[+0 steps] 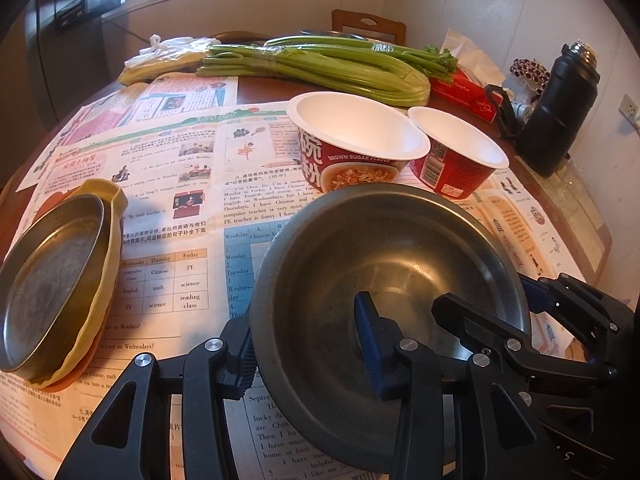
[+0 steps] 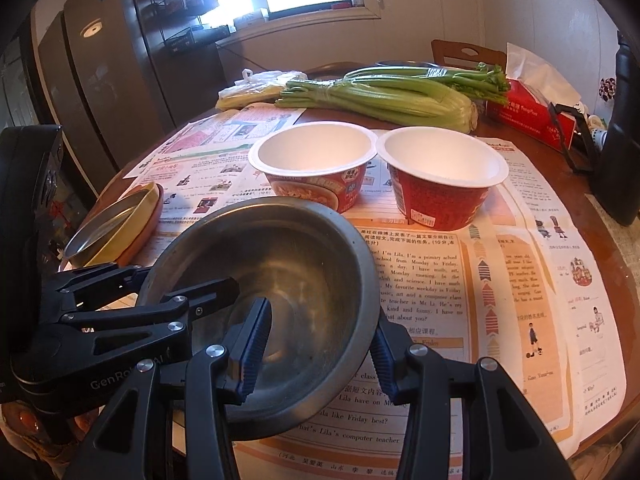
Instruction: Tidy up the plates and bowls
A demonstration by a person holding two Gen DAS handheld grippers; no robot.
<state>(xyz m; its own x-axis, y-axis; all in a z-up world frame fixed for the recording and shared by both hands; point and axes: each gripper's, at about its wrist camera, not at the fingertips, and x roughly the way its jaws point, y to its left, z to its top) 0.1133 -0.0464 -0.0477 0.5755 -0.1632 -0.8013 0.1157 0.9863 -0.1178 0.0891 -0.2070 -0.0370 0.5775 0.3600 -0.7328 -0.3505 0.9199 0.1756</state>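
A steel bowl [image 1: 384, 264] [image 2: 288, 264] is held just above the newspaper-covered table by both grippers. My left gripper [image 1: 308, 344] is shut on its left rim, one finger inside and one outside. My right gripper [image 2: 316, 352] is shut on its right rim the same way; it also shows in the left wrist view [image 1: 536, 312]. The left gripper shows in the right wrist view [image 2: 168, 288]. Two empty red paper bowls [image 1: 356, 136] [image 1: 456, 152] [image 2: 316, 160] [image 2: 440, 172] stand side by side behind it. A stack of a steel plate [image 1: 48, 280] [image 2: 108, 220] on yellow and orange plates lies at the left.
Celery bunches [image 1: 328, 64] [image 2: 384, 92], a plastic bag [image 1: 168, 56], a red tissue box [image 1: 468, 92] [image 2: 536, 116] and a black flask [image 1: 560, 116] stand along the far side. A chair back [image 1: 368, 24] is beyond. Newspaper [image 2: 520, 280] covers the table.
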